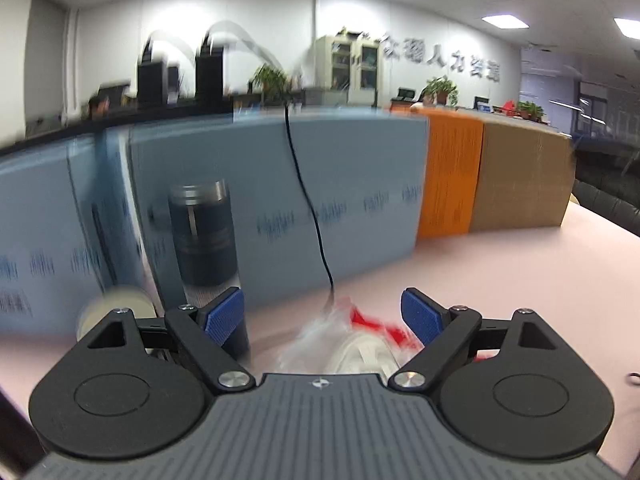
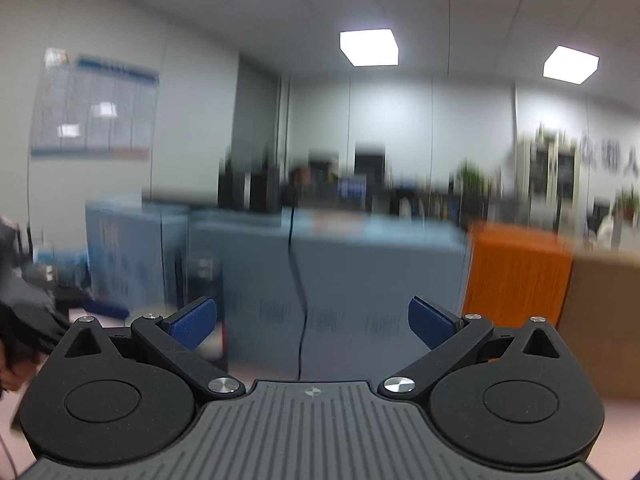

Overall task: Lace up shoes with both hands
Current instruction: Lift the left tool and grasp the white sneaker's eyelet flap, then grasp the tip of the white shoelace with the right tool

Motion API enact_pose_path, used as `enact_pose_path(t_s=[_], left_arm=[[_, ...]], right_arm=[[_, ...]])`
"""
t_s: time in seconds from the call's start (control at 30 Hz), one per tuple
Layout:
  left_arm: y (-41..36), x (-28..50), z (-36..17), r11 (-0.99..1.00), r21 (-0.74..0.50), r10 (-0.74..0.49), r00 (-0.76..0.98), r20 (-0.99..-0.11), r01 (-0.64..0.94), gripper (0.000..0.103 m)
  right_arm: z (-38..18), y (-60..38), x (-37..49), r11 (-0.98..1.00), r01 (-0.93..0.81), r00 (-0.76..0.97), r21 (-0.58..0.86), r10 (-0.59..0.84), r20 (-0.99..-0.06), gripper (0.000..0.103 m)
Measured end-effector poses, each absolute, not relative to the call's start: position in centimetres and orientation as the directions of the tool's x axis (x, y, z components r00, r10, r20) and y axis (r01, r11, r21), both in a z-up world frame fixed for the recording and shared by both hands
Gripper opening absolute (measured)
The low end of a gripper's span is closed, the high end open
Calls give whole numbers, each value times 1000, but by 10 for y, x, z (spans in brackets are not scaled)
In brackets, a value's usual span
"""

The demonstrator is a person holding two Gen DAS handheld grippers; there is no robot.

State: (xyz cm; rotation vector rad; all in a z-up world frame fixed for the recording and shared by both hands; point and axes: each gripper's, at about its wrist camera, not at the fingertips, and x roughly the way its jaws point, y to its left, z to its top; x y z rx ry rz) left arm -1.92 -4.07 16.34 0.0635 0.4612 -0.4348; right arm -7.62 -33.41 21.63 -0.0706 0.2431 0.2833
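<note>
In the left wrist view a blurred white and red shoe [image 1: 360, 340] lies on the pink table just below and between the blue pads of my left gripper [image 1: 324, 318]. That gripper stands wide open with nothing in it. Laces cannot be made out in the blur. In the right wrist view my right gripper [image 2: 312, 322] is also wide open and empty, raised and facing the boxes at the back. No shoe shows in that view.
A row of blue boxes [image 1: 340, 200], an orange box [image 1: 448, 176] and a brown carton [image 1: 524, 176] walls the table's far side. A dark flask [image 1: 204, 232] and a tape roll [image 1: 116, 308] stand at left. A black cable [image 1: 308, 208] hangs down the blue boxes. Pink table [image 1: 520, 280] stretches right.
</note>
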Motion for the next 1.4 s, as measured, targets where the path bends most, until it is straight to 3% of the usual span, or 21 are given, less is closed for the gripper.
enact_pose_path(t_s=[0.07,0.17,0.23,0.27,0.3,0.37,0.53,0.67,1.0,1.1,1.13,1.17,1.4], left_arm=[[-48,-32,138,903,-76,-402,771,-494,422,84],[-60,-50,100,898,-133,-417,713,-563,420,84],[-71,-54,98,888,-70,-411,717,-563,454,83],[-77,-56,97,882,-38,-408,719,-562,471,83],[-79,-55,96,877,-32,-410,712,-570,479,83],[-82,-54,93,874,-24,-405,701,-587,485,83],[-76,-51,88,887,-36,-385,694,-608,461,84],[-74,-49,86,893,-42,-374,689,-621,448,84],[-75,-48,86,893,-33,-368,687,-627,449,84],[-75,-47,85,892,-37,-370,682,-630,450,84],[-76,-47,85,891,-35,-370,680,-634,452,84],[-76,-46,84,891,-34,-369,677,-637,453,84],[-80,-46,82,881,-26,-376,666,-644,472,84]], right_arm=[[180,-318,-70,945,-323,880,-51,280,-383,103],[137,-293,-64,914,-393,808,-105,288,-514,103],[116,-283,-57,898,-426,758,-109,289,-585,98],[106,-280,-54,893,-439,733,-99,292,-615,89],[96,-277,-51,888,-450,707,-95,289,-645,64],[78,-271,-37,888,-449,670,-99,262,-694,33],[65,-268,-32,879,-472,609,-60,277,-743,30],[57,-260,-28,868,-493,586,-69,273,-763,21],[37,-263,-8,893,-450,548,-23,255,-797,20],[35,-268,-6,904,-428,551,10,269,-790,19],[34,-268,-6,904,-427,554,9,269,-788,15],[34,-269,-6,904,-427,556,12,272,-786,5],[38,-290,-10,918,-353,586,184,370,-721,3]])
